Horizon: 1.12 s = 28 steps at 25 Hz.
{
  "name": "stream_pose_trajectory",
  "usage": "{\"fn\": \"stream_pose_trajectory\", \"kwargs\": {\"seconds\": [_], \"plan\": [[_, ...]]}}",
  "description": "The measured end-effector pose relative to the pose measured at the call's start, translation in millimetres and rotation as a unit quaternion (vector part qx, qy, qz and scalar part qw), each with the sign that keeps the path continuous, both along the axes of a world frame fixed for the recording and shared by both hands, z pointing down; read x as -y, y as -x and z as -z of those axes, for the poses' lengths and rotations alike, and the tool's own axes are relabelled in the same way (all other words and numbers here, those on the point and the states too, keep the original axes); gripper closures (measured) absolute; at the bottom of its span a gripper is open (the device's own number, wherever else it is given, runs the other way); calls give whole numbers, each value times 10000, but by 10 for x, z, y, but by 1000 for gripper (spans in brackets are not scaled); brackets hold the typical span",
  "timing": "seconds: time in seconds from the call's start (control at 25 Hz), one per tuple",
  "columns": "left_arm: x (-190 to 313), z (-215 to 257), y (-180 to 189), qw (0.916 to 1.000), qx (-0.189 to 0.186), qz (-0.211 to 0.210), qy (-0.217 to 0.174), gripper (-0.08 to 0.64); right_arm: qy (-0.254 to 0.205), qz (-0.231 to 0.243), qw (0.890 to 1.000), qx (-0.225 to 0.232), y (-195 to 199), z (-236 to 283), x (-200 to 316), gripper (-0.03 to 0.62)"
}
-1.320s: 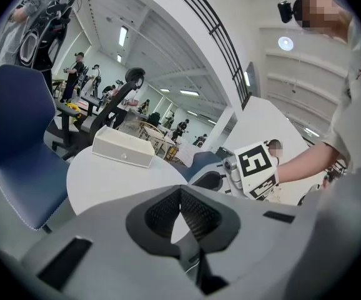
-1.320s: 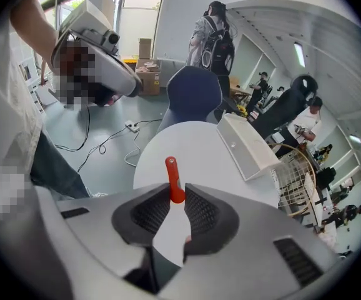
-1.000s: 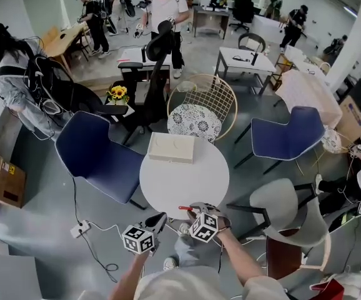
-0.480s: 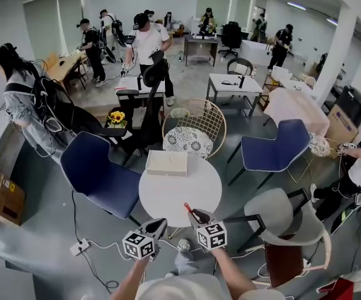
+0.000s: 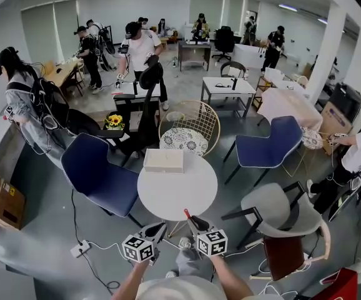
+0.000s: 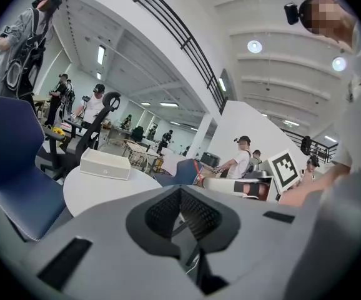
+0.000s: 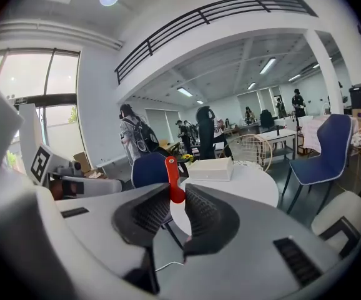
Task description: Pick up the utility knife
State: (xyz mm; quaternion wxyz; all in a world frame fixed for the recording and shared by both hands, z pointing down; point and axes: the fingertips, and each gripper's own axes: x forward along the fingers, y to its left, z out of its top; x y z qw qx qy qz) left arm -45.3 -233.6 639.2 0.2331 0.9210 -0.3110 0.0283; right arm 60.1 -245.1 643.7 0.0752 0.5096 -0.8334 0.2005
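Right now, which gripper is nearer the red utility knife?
Right. The right gripper is shut on the utility knife; the left gripper is beside it, empty, clear of the knife.

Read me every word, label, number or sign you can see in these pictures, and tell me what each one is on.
No word or number can be read in any view.
Left marker cube: black-and-white square patterns only, no letters.
Right marker cube: the same, patterns only.
Cardboard box on the floor at the left: any print is too small to read.
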Motion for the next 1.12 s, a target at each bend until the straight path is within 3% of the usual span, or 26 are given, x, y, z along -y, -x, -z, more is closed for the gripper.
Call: {"fn": "stream_pose_trajectory", "kwargs": {"seconds": [0.64, 1.12], "plan": [[-608, 160, -180, 9999, -74, -1, -117, 548, -219, -67, 9997, 74, -101, 264, -619, 509], [-1695, 137, -471, 9995, -58, 288, -117, 548, -122, 94, 9998, 105, -363, 113, -1791, 510]]}}
